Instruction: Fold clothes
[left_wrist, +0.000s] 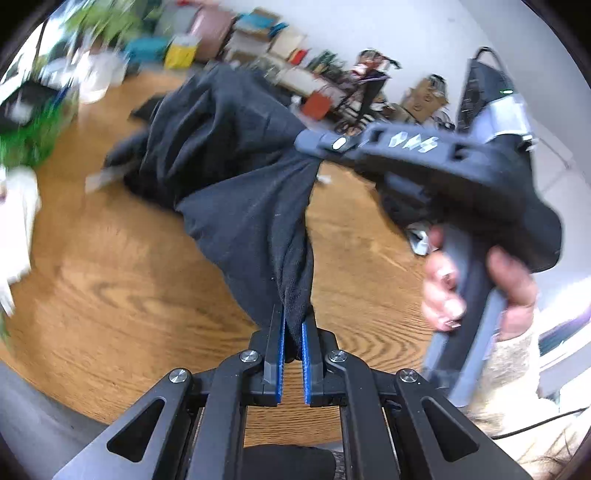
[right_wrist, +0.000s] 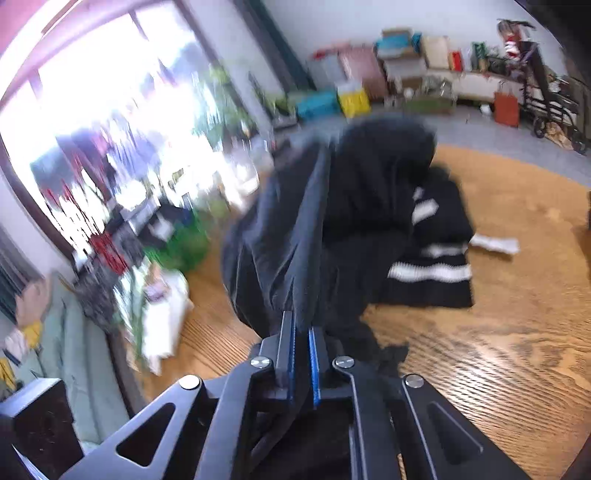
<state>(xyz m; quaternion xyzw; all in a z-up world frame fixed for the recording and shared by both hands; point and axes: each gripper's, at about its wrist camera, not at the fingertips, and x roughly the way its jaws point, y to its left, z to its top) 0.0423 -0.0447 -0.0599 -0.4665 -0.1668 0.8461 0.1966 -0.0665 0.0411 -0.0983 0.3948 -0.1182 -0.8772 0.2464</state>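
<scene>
Left gripper fingers pinch the dark garment; right gripper likewise (cloth bunched between both).

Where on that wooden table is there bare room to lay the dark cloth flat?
The wooden table is bare on the near right, in front of the striped black garment. Another bare patch lies near left of the dark cloth, short of the green clutter. It is crowded in the middle: both grippers' fingers pinch the cloth above the pile.

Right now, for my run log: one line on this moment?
left gripper: shut on dark grey garment | right gripper: shut on garment | garment lifted above wooden table
</scene>
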